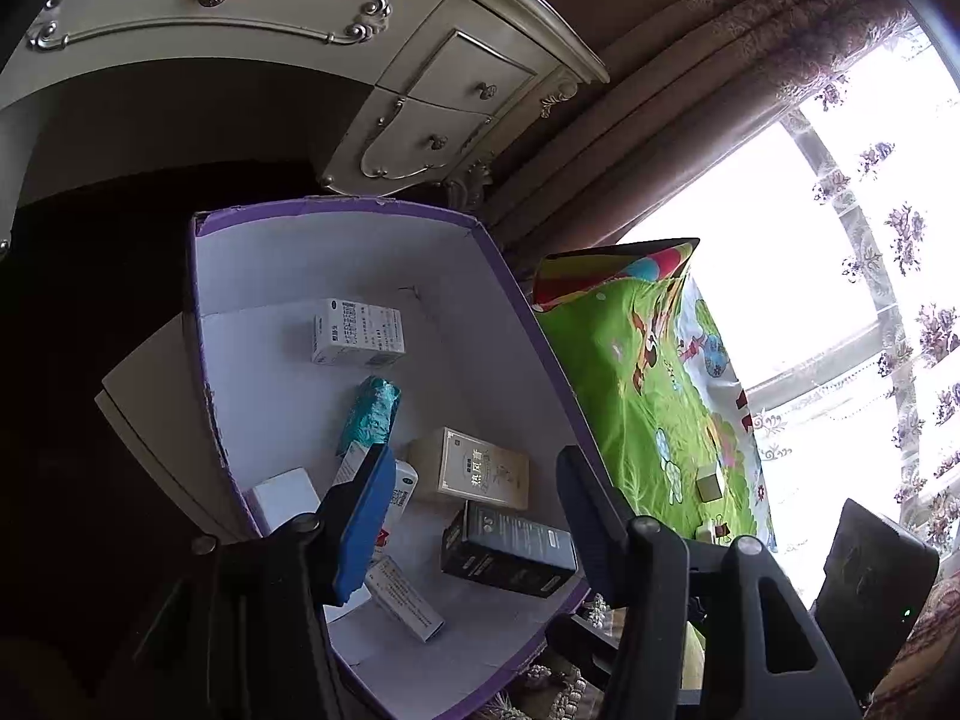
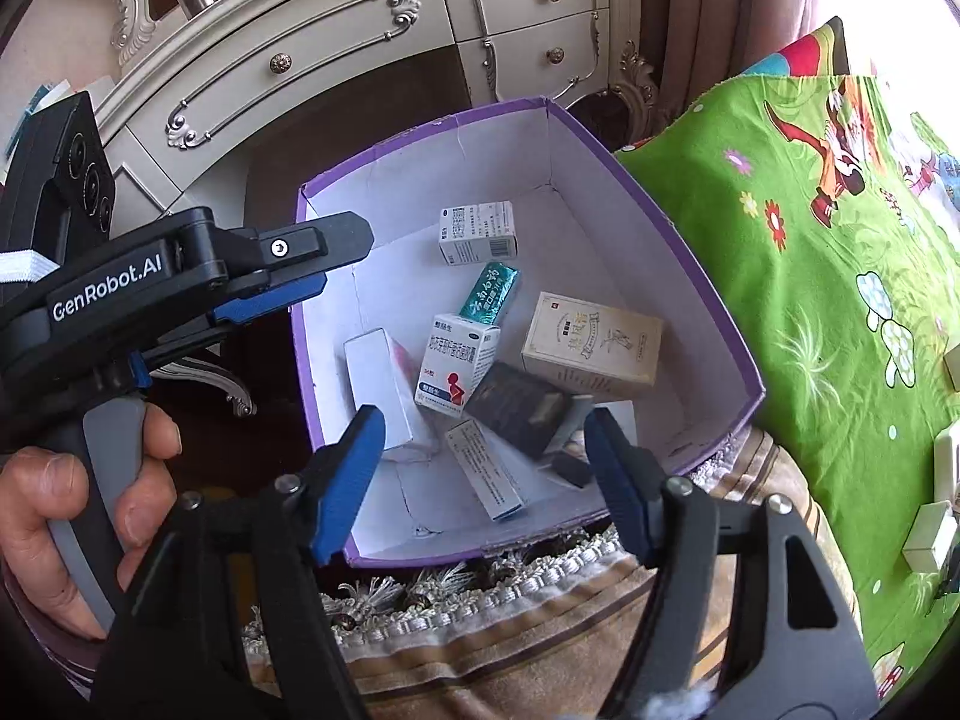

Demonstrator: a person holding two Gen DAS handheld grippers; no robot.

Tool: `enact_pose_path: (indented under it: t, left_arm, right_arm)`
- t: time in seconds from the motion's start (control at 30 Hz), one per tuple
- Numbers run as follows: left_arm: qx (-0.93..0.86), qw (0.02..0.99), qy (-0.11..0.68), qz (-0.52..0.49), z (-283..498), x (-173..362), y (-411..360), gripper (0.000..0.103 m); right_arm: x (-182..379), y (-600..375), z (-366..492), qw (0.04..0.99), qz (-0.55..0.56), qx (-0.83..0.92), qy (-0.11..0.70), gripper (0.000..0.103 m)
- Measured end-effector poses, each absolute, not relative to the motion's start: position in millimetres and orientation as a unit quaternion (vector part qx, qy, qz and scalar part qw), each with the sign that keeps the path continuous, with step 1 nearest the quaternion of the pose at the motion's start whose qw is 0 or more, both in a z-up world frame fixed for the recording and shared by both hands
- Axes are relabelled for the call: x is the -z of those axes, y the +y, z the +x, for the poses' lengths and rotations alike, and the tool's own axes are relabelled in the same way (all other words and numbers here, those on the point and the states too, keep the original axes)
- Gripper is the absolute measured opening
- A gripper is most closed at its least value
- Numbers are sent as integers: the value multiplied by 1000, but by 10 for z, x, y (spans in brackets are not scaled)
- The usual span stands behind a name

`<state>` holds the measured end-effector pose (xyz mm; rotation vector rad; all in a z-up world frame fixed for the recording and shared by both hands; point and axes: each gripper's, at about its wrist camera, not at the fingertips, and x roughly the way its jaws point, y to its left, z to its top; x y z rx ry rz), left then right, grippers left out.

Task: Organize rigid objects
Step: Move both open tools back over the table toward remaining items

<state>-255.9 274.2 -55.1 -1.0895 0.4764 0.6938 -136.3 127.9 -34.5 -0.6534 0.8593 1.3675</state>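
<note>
Nearest in the right wrist view, the right tool [image 2: 483,441] is hanging over the near edge of the purple cardboard box [image 2: 714,306], its blue-padded jaws standing apart with nothing pressed between them; a dark carton [image 2: 521,409] and a narrow white carton [image 2: 486,468] are lying just below the gap, inside the box. The left tool [image 2: 288,276] is reaching in from the left over the box's left wall, a hand [image 2: 60,516] wrapping its grey handle. In its own view the left tool [image 1: 474,516] is also standing open and empty.

Further in, the box is already holding a good share of the goods: a white carton [image 2: 390,396] lying on its side, a white and blue medicine box [image 2: 456,363], a cream carton [image 2: 591,339], a teal foil packet [image 2: 489,294] and, at the far end, another small white medicine box [image 2: 478,232].

To the right, on the green cartoon-print cloth [image 2: 798,276], a few small pale boxes [image 2: 930,534] are still waiting, well apart from the purple box. By my reading the job is well past halfway, with those stragglers left to gather. Beyond stands a cream dresser [image 2: 360,30].
</note>
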Motion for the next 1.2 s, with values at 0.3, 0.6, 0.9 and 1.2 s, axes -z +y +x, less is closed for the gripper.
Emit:
enact_pose_path:
  t: [0.3,0.6,0.9,1.2]
  left_arm:
    - [-319,781,225,-488,-2453,382,2667,60]
    - [-280,802,246,-467,-1988,206,2430,64]
    - [-235,818,275,-447,-1443,160,2129,64]
    - [-210,825,290,-437,-1107,139,1969,64]
  right_arm:
    - [250,958,-1109,669,-243,-592,377,74]
    - [128,370,-557,736,-197,-535,366,78]
    - [120,-64,-145,772,-171,-489,368,79]
    - [100,-412,203,806,-152,-442,364,81]
